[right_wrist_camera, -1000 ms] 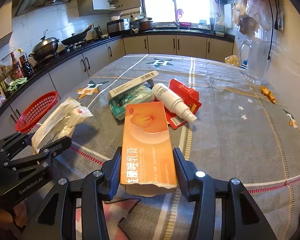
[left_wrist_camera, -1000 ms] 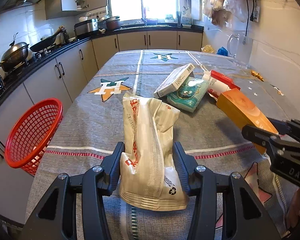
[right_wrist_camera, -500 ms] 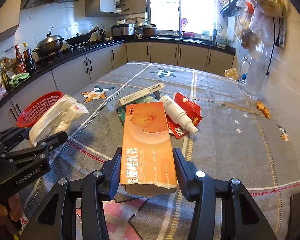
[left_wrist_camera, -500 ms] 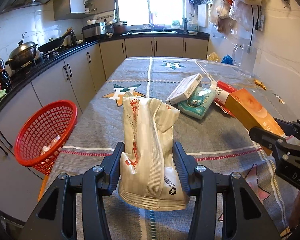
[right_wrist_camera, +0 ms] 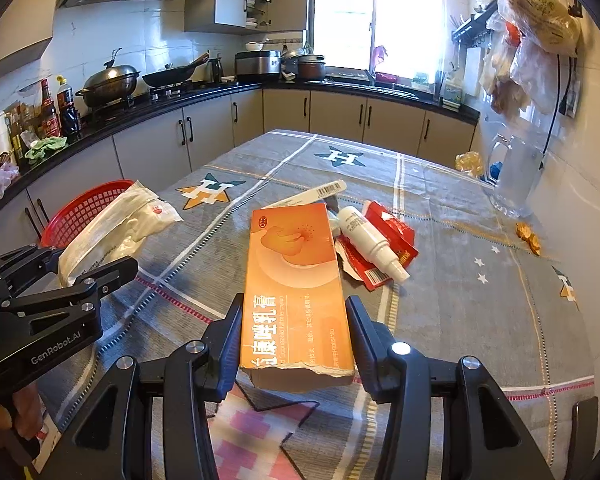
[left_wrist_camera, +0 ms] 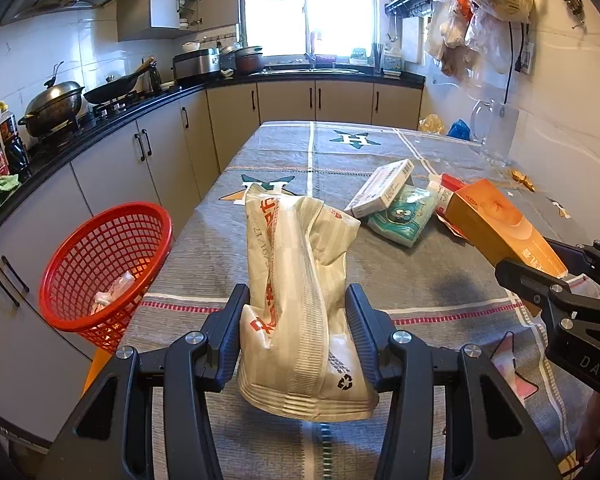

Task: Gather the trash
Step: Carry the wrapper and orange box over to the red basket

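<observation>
Over the tabletop [left_wrist_camera: 204, 280]: both loads held, basket nearer in view.

Left gripper [left_wrist_camera: 296, 320] has its jaws clamped on the crumpled cream bag [left_wrist_camera: 296, 280]; right gripper [right_wrist_camera: 296, 332] has its jaws clamped on the orange box [right_wrist_camera: 294, 280]. Both items hang clear of the cloth. Compared with a second ago, I see the red basket [left_wrist_camera: 104, 276] larger and more central at the left edge of the tabletop, with some scraps already inside, and the background has shifted down, so I judge both hands have lifted and drawn back. Grip widths look unchanged. Remaining trash, a white box [left_wrist_camera: 384, 186], green pack [left_wrist_camera: 404, 218], spray bottle [right_wrist_camera: 374, 242] and red wrapper [right_wrist_camera: 394, 232], lies mid-tabletop. I judge the carry to the basket comes next.
</observation>
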Demonstrator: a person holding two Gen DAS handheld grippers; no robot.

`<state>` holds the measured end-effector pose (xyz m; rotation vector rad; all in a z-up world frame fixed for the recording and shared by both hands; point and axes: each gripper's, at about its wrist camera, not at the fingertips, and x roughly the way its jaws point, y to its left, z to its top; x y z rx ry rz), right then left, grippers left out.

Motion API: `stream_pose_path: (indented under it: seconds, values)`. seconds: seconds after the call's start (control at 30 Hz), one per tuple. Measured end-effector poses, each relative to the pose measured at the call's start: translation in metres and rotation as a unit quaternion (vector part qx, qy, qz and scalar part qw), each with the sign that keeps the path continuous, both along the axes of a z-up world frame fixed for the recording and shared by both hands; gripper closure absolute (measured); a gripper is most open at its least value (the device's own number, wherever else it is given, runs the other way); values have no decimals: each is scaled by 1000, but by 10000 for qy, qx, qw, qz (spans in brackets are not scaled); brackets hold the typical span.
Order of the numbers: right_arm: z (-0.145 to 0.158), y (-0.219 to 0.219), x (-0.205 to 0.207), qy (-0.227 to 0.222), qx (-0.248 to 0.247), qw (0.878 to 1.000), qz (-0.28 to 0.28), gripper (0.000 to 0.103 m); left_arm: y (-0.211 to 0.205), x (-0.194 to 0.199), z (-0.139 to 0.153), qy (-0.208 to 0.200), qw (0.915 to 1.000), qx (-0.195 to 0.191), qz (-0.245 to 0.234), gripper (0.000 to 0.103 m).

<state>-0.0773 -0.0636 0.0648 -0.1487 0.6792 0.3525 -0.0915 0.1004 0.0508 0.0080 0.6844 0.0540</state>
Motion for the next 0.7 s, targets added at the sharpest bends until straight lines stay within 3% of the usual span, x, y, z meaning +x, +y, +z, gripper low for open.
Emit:
stream_pose_path:
  seconds: [0.3, 0.7]
  values:
    - [5, 19, 4, -2, -50, 9998, 198, 50, 19, -4, 4, -66, 9998, -78, 194, 55]
    - [21, 57, 19, 502, 578, 9929, 905, 50, 80, -18, 18, -264, 9962, -172, 818, 55]
